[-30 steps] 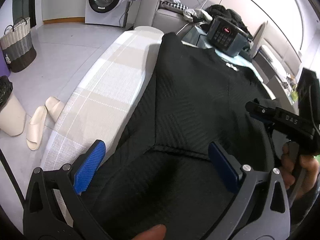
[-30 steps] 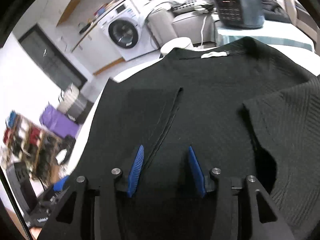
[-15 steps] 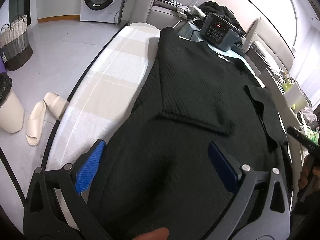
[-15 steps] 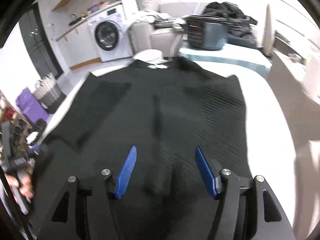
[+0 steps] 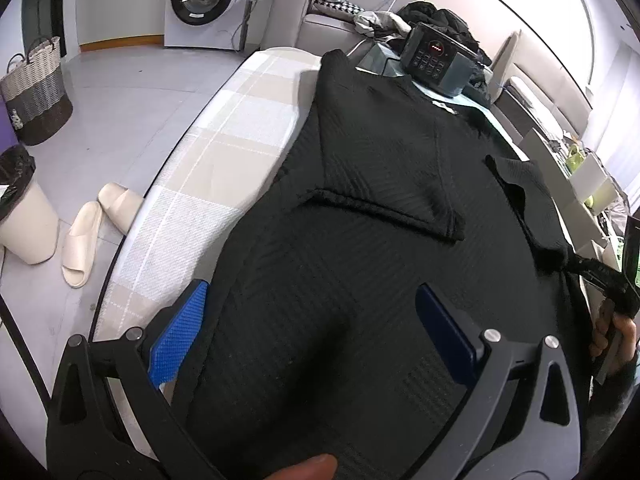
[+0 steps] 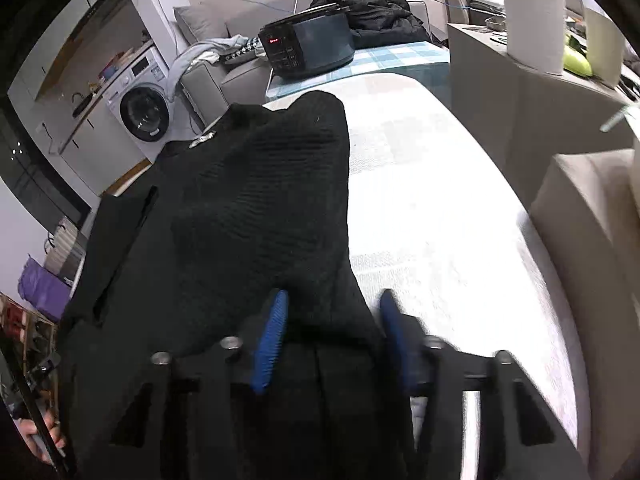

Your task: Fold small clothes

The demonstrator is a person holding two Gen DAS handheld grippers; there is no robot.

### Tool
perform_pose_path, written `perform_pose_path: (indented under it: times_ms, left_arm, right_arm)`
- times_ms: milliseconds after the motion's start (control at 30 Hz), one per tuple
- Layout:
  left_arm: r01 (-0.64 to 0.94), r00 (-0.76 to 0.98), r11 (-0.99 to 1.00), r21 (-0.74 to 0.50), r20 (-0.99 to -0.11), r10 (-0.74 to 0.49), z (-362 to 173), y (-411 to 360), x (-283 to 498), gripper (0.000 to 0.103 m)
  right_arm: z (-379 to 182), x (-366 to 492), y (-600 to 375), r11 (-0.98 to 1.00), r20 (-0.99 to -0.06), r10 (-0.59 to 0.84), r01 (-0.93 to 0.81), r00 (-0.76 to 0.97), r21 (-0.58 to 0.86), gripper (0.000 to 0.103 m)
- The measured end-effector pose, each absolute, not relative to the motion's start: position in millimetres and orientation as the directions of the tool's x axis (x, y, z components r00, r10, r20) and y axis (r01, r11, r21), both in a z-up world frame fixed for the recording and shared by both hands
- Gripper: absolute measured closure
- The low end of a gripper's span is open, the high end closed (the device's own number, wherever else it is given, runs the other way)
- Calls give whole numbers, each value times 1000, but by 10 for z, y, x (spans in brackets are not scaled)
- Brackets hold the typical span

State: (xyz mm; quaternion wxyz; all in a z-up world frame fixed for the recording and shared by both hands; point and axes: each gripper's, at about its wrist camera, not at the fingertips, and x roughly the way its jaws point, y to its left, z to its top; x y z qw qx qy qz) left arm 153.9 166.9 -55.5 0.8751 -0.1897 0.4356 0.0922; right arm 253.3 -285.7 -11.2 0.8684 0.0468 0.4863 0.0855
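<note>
A black knit sweater (image 5: pixel 380 160) lies spread on the checked table (image 5: pixel 240 120), collar at the far end, with its left sleeve folded in across the chest. My left gripper (image 5: pixel 312 288) hovers open and wide over the lower body, nothing between its pads. My right gripper (image 6: pixel 332 296) is at the sweater's (image 6: pixel 240 200) right edge. Its jaws are closing, with the bunched right sleeve fabric between the blue pads, and a gap still shows at the right pad. The left wrist view shows the right gripper (image 5: pixel 600 276) at the far right, at the sleeve's end.
A black appliance with a red display (image 5: pixel 432 56) stands just past the collar. Bare checked table (image 6: pixel 440 200) lies right of the sweater, with pale boxes (image 6: pixel 532 24) beyond. On the floor to the left are slippers (image 5: pixel 88 236), a bin (image 5: pixel 20 208) and a woven basket (image 5: pixel 36 92).
My right gripper swung from the sweater's middle to its right edge, and its jaws widened then narrowed around the sleeve. The left gripper drew back slightly and stayed open.
</note>
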Motion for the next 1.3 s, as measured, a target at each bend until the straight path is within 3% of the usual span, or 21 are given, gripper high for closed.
perform_pose_path:
  times_ms: [167,233,300,600,667,767,800,867,900,933,1000,1100,1300]
  left_arm:
    - [-344,600,901,-263,-800,-4,-563,1742,1453,2]
    - [-345,599,902,-259,-800,0,-556,1754,1413,2]
    - [-342,600,904,-256,-800,0,-550,1762,1358,2]
    - [-375,589,885,-275,-808,-2,-639,1876,1010,4]
    - [-379,609,879,-288,-793,3,-627,1904,986,9]
    - [-374,619,878,-299,-785,-3,-612,1920,1004,39]
    - [-366,620,877,-312,-784,-21,-623,1925,1026,54]
    - [-372,616,880,-296,-788,-4,-618,1923,1042,67]
    - [-366,610,883,-295,-792,-12,-628,1917,1065,84]
    - [-364,604,886,-288,-797,-11,-637,1912,1082,91]
    - [-356,606,895,-270,-796,1,-636,1887,1088,95]
    - [-342,604,908,-243,-797,14,-636,1828,1136,98]
    - [-332,595,913,-238,-804,6,-635,1774,1305,98]
  right_arm:
    - [-48,2412,-2876,987,-835,163,-94,525,134,72]
    - [-3,2356,-2834,980,-833,200,-127,515,156,67]
    - [75,2217,-2816,973,-823,226,-160,522,165,50]
    - [87,1689,-2935,973,-831,207,-197,517,119,48]
    - [15,1742,-2958,975,-834,208,-177,511,134,48]
    - [-80,1908,-2901,982,-837,172,-159,519,103,48]
    - [-98,1947,-2875,983,-838,164,-162,521,92,49]
    - [-117,2021,-2835,984,-834,147,-162,531,71,49]
    - [-113,2059,-2804,984,-833,144,-170,534,61,52]
    - [-115,2083,-2773,984,-832,125,-174,540,35,56]
    - [-108,2098,-2755,985,-830,91,-171,551,-6,76]
    - [-93,2150,-2811,986,-830,97,-165,550,6,90]
    - [-93,2247,-2924,991,-826,91,-136,557,17,93]
